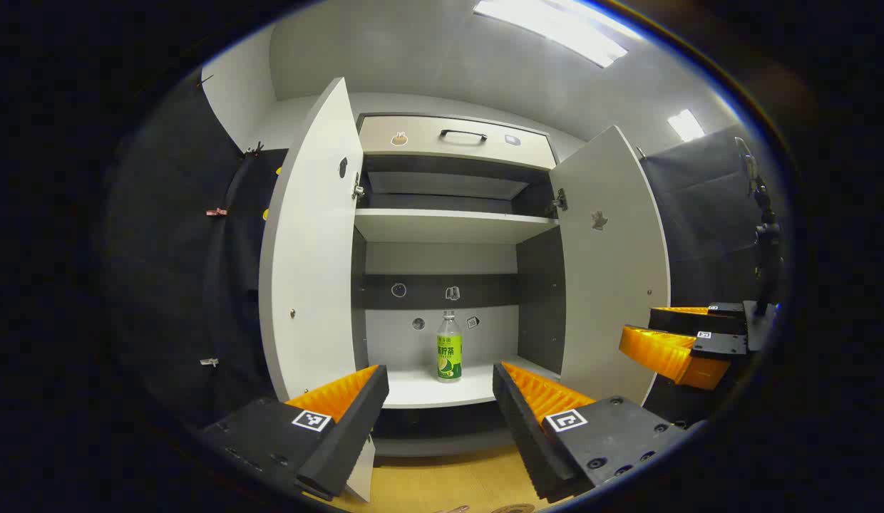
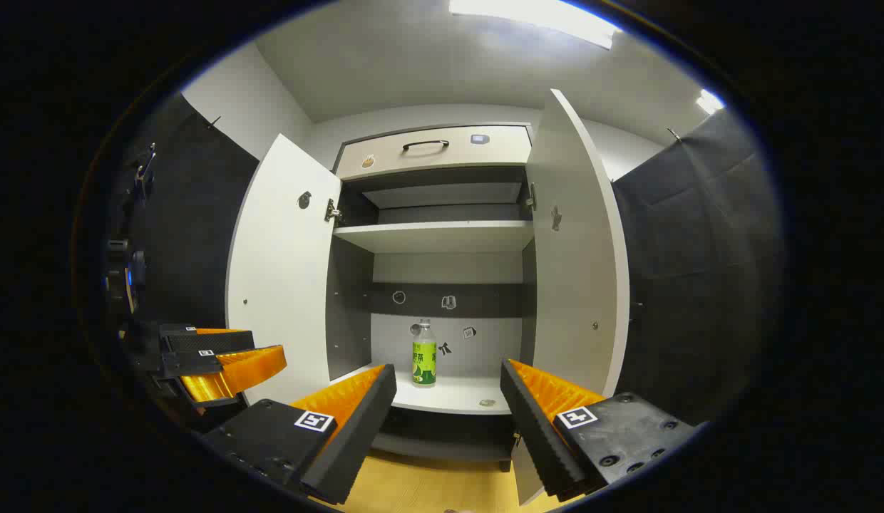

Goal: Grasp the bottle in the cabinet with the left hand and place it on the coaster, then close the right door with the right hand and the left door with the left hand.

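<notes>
Both grippers hang before the open cabinet (image 1: 449,228), touching nothing. The left gripper (image 1: 440,399) gapes wide, empty; the right gripper (image 2: 448,399) likewise. The bottle (image 1: 448,349) stands upright on the lower shelf (image 1: 413,388), between both doors.

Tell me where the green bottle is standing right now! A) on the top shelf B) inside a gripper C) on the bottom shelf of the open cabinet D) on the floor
C: the bottle stands upright on the cabinet's bottom shelf, both doors swung open, and the left gripper is open and short of it.
</notes>
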A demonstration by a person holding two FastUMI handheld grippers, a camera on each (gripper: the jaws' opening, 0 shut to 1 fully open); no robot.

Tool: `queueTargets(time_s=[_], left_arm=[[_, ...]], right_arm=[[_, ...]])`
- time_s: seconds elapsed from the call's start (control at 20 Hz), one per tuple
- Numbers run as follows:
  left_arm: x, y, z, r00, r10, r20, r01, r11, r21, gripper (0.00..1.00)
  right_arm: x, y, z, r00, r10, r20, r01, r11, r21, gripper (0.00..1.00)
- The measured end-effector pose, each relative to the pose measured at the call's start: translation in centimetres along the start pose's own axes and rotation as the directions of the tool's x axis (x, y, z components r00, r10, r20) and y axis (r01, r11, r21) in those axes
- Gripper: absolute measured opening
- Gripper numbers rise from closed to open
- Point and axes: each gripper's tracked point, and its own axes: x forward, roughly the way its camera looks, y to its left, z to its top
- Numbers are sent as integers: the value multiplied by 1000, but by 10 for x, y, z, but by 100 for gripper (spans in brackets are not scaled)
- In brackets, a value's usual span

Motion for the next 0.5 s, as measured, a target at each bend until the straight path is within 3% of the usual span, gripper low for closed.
queueTargets(time_s=[0.5], left_arm=[[-2, 2, -10, 1000, -8, -18, 8, 1000, 15, 92]], right_arm=[[-10, 11, 4, 999, 40, 18, -40, 998, -39, 97]])
